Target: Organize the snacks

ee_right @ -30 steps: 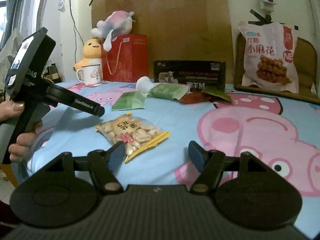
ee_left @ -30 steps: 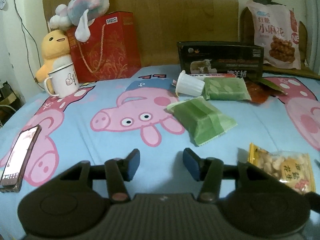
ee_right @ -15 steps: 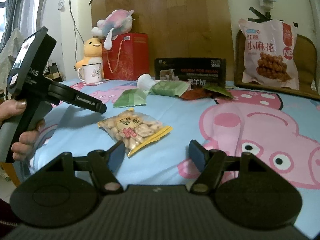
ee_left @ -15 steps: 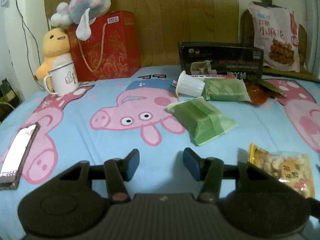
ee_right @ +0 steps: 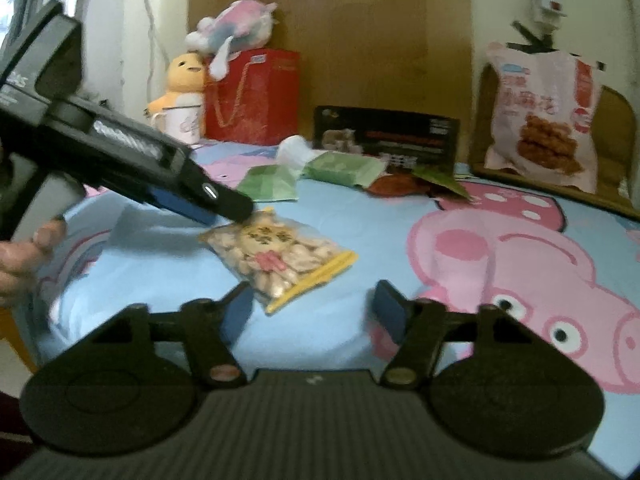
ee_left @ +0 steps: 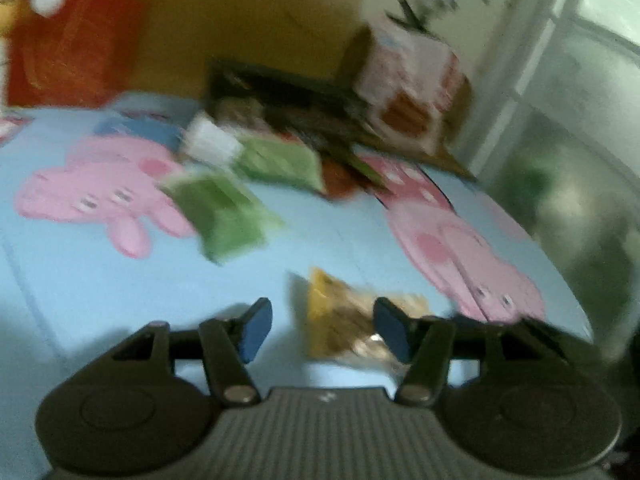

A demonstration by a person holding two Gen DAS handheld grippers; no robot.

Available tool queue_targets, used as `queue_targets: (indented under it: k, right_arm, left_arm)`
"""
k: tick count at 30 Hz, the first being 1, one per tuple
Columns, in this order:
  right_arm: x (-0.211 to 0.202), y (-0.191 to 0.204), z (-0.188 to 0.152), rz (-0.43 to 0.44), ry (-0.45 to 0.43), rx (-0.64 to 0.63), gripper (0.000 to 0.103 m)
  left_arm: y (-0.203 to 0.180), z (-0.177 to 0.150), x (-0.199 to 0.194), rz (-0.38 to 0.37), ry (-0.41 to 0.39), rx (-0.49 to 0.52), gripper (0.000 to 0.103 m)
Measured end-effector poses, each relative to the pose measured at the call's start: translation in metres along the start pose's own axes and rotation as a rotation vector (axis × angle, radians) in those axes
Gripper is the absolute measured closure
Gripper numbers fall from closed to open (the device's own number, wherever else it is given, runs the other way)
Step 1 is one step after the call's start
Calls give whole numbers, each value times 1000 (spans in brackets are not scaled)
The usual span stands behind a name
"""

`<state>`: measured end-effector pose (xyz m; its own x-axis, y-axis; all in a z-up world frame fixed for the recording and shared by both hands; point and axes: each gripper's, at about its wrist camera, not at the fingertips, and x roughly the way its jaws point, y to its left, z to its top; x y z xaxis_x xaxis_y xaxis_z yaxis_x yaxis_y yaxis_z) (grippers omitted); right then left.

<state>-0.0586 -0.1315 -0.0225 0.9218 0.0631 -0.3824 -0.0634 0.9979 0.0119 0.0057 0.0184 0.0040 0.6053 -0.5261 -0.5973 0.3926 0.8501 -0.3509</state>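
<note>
Left gripper [ee_right: 224, 210] open over peanut bag [ee_right: 276, 258], jaws just widening

The left wrist view is smeared throughout, so the black box [ee_left: 280, 96] print is unreadable. Beside it, the red bag [ee_left: 76, 36] is cut off at the frame's top edge.

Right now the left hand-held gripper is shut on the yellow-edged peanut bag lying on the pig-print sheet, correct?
Not quite. The left hand-held gripper is open, its fingers not pressing the peanut bag, as the left wrist view shows. The bag does lie on the pig-print sheet.
</note>
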Motion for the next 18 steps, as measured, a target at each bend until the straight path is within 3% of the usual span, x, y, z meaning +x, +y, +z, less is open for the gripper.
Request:
queue_targets:
  k: [3, 4, 7, 13, 18]
  right_arm:
    - [3, 5, 6, 50, 19, -27, 64]
    - [5, 8, 9, 66, 27, -31, 77]
    - [12, 6, 24, 67, 19, -35, 87]
    - [42, -29, 93, 90, -65, -25, 87]
    - [106, -75, 164, 94, -102, 9, 87]
  left_arm:
    - [-11, -1, 5, -16, 8, 49, 62]
    - [-11, 1, 6, -26, 15, 32, 65]
    - [-7, 16, 8, -33, 16, 3, 70]
    - [1, 98, 12, -23, -91, 50, 70]
    - [20, 184, 43, 25, -171, 68, 70]
